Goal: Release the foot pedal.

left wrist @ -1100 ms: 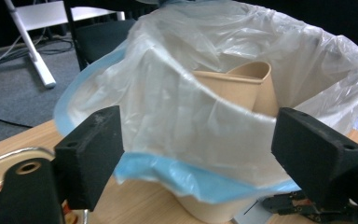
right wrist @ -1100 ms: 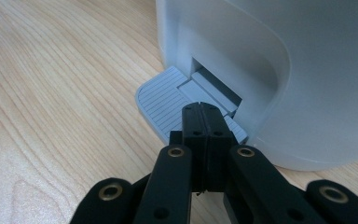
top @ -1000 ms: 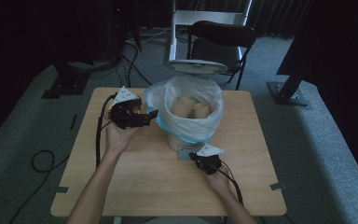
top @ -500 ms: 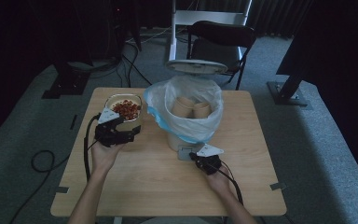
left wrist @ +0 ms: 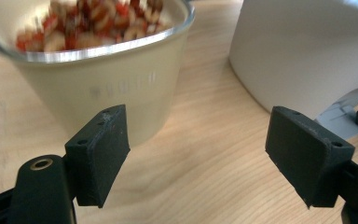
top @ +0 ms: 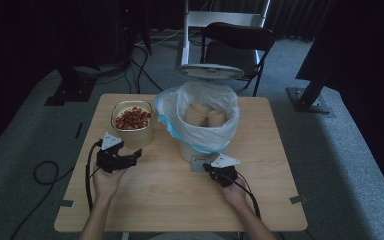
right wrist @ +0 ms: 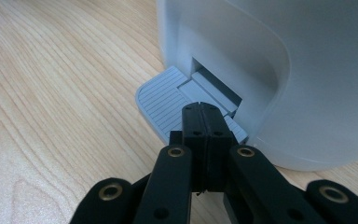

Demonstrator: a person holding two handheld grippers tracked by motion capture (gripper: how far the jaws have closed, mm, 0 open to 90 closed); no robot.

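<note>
A tan paper bowl (top: 132, 125) of red and pale food bits stands at the table's left; in the left gripper view this bowl (left wrist: 98, 79) sits just ahead of the jaws. My left gripper (top: 134, 157) (left wrist: 198, 163) hovers low in front of it, open; its jaws have just been closing a little, with nothing between them. My right gripper (top: 207, 167) (right wrist: 205, 112) is shut, its tips resting on the grey pedal (right wrist: 163, 102) of the white bin (top: 187, 150). The bin's lid (top: 211, 71) stands raised.
The bin is lined with a clear and blue bag (top: 200, 115) and has brown paper cups (top: 205, 116) inside. The bin wall (left wrist: 307, 46) is close on the right of the left gripper. A black chair (top: 237, 42) stands behind the table.
The left gripper has come down and back toward the person, from over the bowl to the table in front of it, uncovering the bowl. The right gripper has stayed on the pedal.
</note>
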